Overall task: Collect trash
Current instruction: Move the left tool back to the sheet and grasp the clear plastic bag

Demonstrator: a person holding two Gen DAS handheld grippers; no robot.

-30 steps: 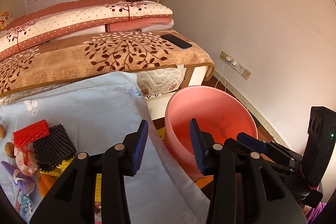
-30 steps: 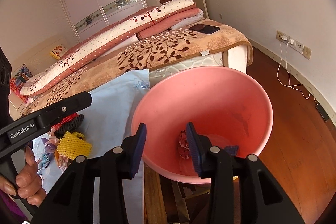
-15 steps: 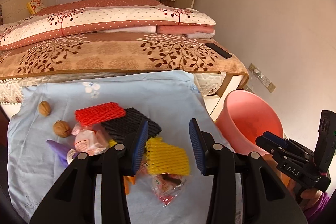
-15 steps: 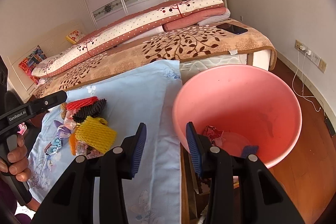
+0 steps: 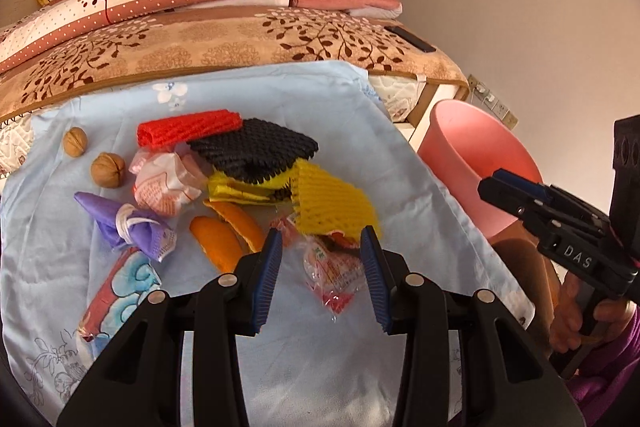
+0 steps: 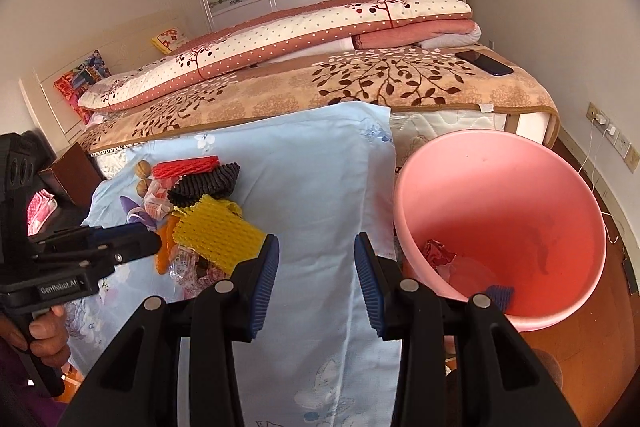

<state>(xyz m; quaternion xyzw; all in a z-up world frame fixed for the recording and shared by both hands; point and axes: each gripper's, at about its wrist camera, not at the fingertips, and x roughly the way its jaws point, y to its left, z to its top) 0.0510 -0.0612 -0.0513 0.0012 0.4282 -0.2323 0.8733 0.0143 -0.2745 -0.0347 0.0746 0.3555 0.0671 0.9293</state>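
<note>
Two walnuts (image 5: 106,170), three foam nets (image 5: 332,201), one bucket (image 6: 500,227).

Bare blue cloth (image 6: 320,187) left free between trash pile (image 5: 248,187) and pink bucket (image 6: 560,187), bucket mouth unobstructed, bed (image 6: 400,87) behind.

1. L gripper (image 5: 322,269): jaws spread wide, blue pads (image 5: 267,277) apart, nothing between them, pointing fwd and down.
2. R gripper (image 6: 316,277): jaws also wide apart, empty, blue pads (image 6: 370,281) clear of contact.
3. L hand (image 6: 44,337): wrapped round the L handle, low at frame edge.
4. R hand (image 5: 580,319): fingers round the R handle, purple sleeve at wrist.
</note>
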